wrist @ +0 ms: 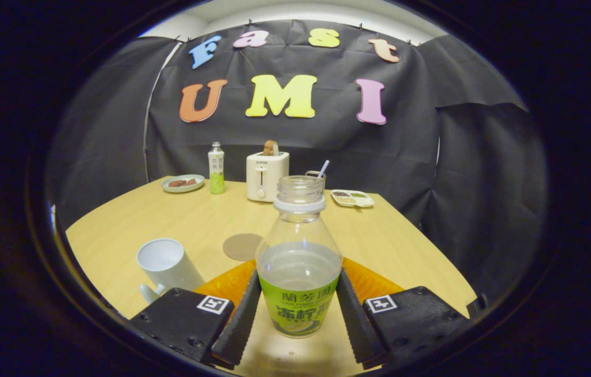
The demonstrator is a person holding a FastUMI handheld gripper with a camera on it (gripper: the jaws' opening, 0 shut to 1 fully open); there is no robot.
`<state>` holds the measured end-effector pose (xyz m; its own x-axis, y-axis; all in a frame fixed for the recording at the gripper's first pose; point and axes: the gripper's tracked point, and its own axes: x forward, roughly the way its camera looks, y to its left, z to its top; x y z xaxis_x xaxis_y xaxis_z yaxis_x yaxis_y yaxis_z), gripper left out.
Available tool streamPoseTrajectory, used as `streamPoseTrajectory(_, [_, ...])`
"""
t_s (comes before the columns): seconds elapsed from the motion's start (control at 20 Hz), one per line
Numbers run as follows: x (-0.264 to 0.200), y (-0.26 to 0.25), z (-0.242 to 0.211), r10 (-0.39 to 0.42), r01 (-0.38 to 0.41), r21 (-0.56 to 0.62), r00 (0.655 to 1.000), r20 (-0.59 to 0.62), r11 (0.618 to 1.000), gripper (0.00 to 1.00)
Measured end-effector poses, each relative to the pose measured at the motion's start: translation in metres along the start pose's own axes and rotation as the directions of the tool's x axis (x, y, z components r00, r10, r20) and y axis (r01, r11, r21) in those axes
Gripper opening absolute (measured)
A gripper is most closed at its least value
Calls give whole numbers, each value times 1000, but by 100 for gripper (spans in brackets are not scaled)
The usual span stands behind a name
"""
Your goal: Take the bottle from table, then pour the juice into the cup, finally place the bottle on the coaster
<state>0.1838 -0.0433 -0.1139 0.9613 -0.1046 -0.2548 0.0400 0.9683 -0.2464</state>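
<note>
I have the gripper (298, 314) low over the table (394, 241), and its two fingers (237, 324) stand on either side of the bottle (298, 262), each one right up against the labelled lower body, so I read them as closed on it. The bottle is upright, its cap off, with clear liquid filling it to about the shoulder. I cannot tell whether its base rests on the table or is just off it. Ahead and to the left of the fingers the white cup (167, 264) sits tilted, mouth open toward me, handle low. The round brown coaster (243, 246) lies flat just beyond the bottle, between it and the cup. Far back on the table I see a plate (183, 183), a second small bottle (216, 168), a toaster (267, 175) and a small tray (353, 198).
</note>
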Motion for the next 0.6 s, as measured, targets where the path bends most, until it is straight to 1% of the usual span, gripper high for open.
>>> streamPoseTrajectory(0.1, [-8, -7, 9, -29, 29, -63, 1000, 4, 998, 80])
streamPoseTrajectory(0.2, [-15, -6, 16, -23, 24, -125, 1000, 6, 992, 80])
streamPoseTrajectory(0.35, [-21, -5, 19, -31, 26, -234, 999, -19, 972, 80])
streamPoseTrajectory(0.45, [-26, -7, 25, -49, 39, -309, 999, -24, 950, 80])
streamPoseTrajectory(0.6, [-21, -13, 31, -103, 81, -431, 994, -28, 899, 80])
